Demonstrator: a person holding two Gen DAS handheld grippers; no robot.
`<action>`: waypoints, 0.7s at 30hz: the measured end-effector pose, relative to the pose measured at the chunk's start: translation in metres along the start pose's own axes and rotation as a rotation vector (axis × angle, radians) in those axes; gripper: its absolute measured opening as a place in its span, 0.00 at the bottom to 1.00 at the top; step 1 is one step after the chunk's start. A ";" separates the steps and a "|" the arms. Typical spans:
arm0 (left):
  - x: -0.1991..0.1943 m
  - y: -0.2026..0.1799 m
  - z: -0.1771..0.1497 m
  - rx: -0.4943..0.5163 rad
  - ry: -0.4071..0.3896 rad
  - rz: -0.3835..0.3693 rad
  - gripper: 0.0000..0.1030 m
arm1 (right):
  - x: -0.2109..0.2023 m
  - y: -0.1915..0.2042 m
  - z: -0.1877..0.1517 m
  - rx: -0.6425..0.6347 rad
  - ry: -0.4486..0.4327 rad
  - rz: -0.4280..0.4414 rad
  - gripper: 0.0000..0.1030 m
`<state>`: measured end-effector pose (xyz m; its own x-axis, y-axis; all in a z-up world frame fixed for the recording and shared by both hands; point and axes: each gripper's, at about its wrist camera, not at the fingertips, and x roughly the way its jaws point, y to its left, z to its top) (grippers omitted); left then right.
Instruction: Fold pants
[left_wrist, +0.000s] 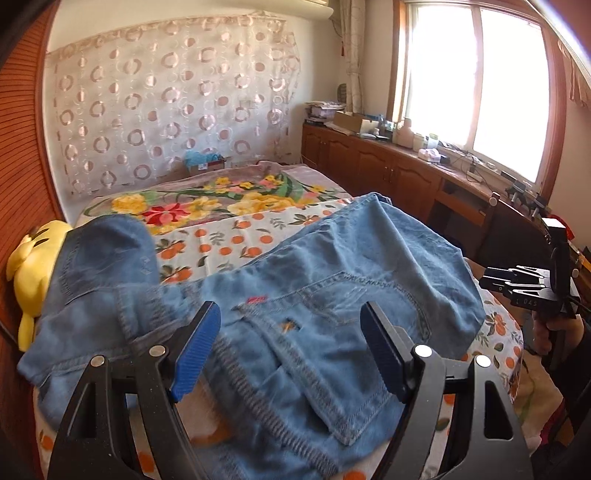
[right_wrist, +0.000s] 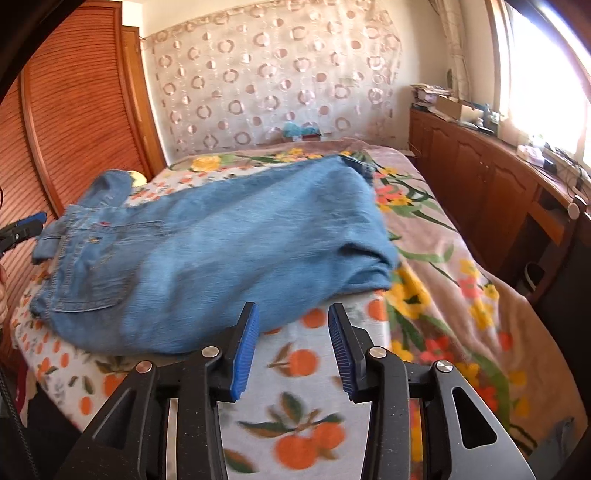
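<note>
Light blue denim pants (left_wrist: 332, 266) lie folded over on the bed, back pocket and waistband facing up at the near end. My left gripper (left_wrist: 290, 310) hovers over the waistband area, open wide, its blue pads clear of the cloth. In the right wrist view the pants (right_wrist: 240, 240) stretch from the left toward the far middle of the bed. My right gripper (right_wrist: 292, 308) is open just short of their near edge, with only the orange-print sheet (right_wrist: 303, 369) showing between its fingers. A blue pad of the left gripper (right_wrist: 35, 218) shows at the left edge, beside the waistband.
A yellow plush toy (left_wrist: 33, 266) lies against the slatted wooden wardrobe (right_wrist: 74, 110) on the left. A floral blanket (right_wrist: 443, 240) covers the right and far part of the bed. Wooden cabinets (left_wrist: 388, 166) with clutter run under the window. A hand holds the right gripper's black frame (left_wrist: 524, 286).
</note>
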<state>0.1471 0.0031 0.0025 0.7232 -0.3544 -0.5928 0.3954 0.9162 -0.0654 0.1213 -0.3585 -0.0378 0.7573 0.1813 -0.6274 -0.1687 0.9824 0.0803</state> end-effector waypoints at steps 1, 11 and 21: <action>0.007 -0.003 0.004 0.007 0.004 -0.006 0.76 | 0.004 -0.007 0.002 0.006 0.006 -0.011 0.39; 0.076 -0.008 0.033 0.046 0.060 -0.009 0.76 | 0.052 -0.048 0.031 0.030 0.080 -0.071 0.40; 0.103 0.008 0.018 -0.016 0.112 -0.012 0.76 | 0.087 -0.062 0.063 0.053 0.088 -0.033 0.40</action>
<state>0.2350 -0.0290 -0.0448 0.6507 -0.3428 -0.6776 0.3937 0.9153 -0.0850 0.2375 -0.4006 -0.0491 0.7033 0.1462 -0.6957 -0.1089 0.9892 0.0978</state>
